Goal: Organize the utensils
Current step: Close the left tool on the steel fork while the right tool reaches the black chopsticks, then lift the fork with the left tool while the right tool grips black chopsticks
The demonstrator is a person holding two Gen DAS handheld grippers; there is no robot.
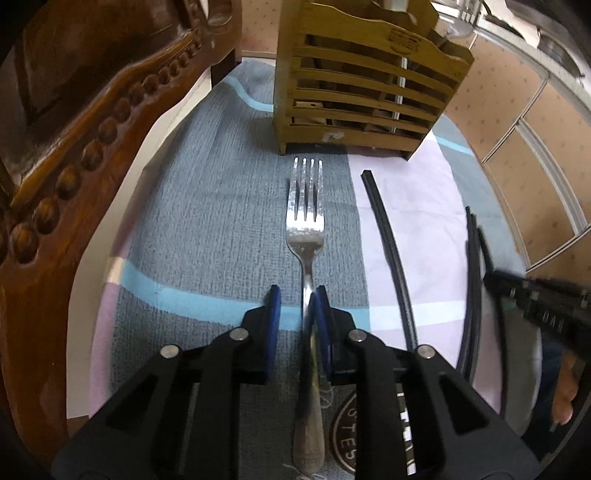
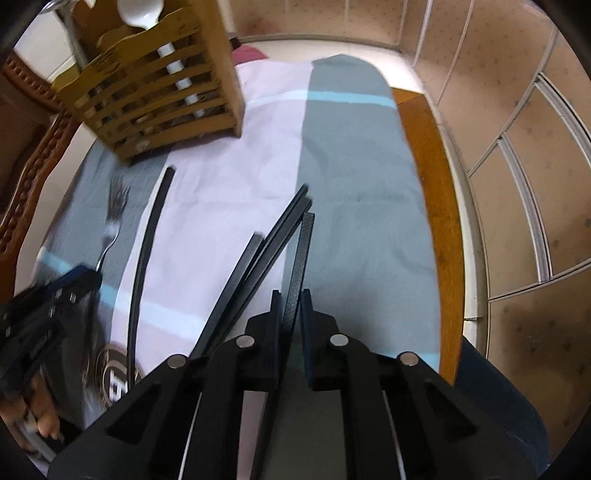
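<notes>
With a white spoon point(image 2: 142, 16) already in the wooden rack point(image 1: 354, 85) at twelve o'clock, the left tongs point(image 1: 295, 299) straddle a fork point(image 1: 306, 206) unclamped while the right tongs point(image 2: 291, 299) pinch one black chopstick point(image 2: 301, 258), others still lying on the cloth point(image 1: 207, 206).

1. The left hand-held gripper point(image 1: 297, 295) pointed steeply downward, its blue pads point(image 1: 272, 306) narrowly apart; the right-hand pad touched the fork's point(image 1: 306, 206) neck, the left-hand one stood just clear.
2. The right hand-held gripper point(image 2: 291, 299) also pointed steeply down, its jaws closed on one black chopstick point(image 2: 301, 258).
3. Fingers of the person's left hand point(image 2: 44, 421) showed in the right wrist view, wrapped around the grip.
</notes>
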